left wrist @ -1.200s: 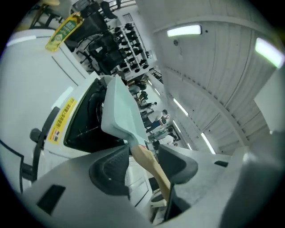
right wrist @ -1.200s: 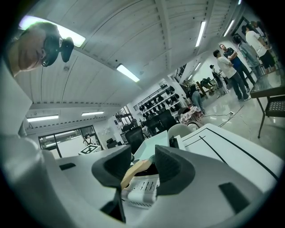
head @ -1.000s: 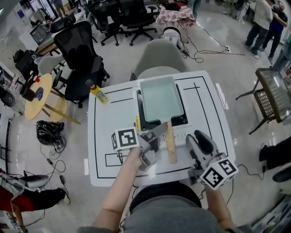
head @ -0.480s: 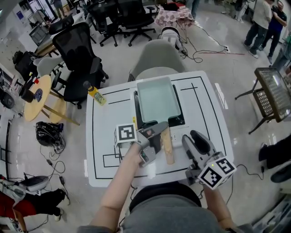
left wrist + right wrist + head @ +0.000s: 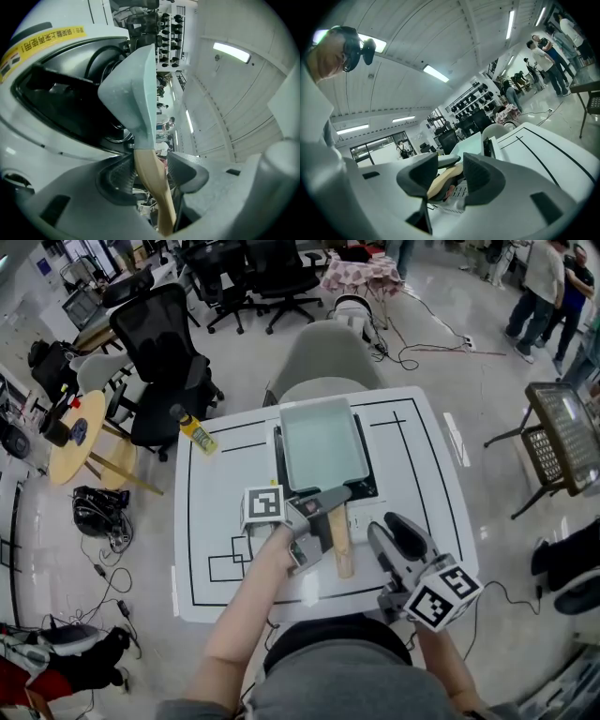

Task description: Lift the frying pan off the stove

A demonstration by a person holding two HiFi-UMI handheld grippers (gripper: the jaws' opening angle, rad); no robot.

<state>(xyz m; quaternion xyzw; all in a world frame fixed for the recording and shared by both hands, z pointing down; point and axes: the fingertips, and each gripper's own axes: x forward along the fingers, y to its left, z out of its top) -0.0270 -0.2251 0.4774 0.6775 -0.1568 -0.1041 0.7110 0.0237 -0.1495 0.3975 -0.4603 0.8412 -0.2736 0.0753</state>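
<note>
- Left tongs (image 5: 152, 161) straddle the wooden handle (image 5: 342, 545) of the frying pan (image 5: 319, 442), seemingly unclamped: close squarely before raising.
- Right tongs (image 5: 450, 180) gape empty; keep the pan level leaving the stove (image 5: 367, 486).

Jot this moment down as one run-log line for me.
left claw: wooden handle between its jaws, grip unclear | right claw: open, empty | frying pan: over stove

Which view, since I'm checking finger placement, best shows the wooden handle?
Left gripper view: the wooden handle runs between the left gripper's fingers. Head view shows it small, partly covered; right gripper view catches only a sliver.
</note>
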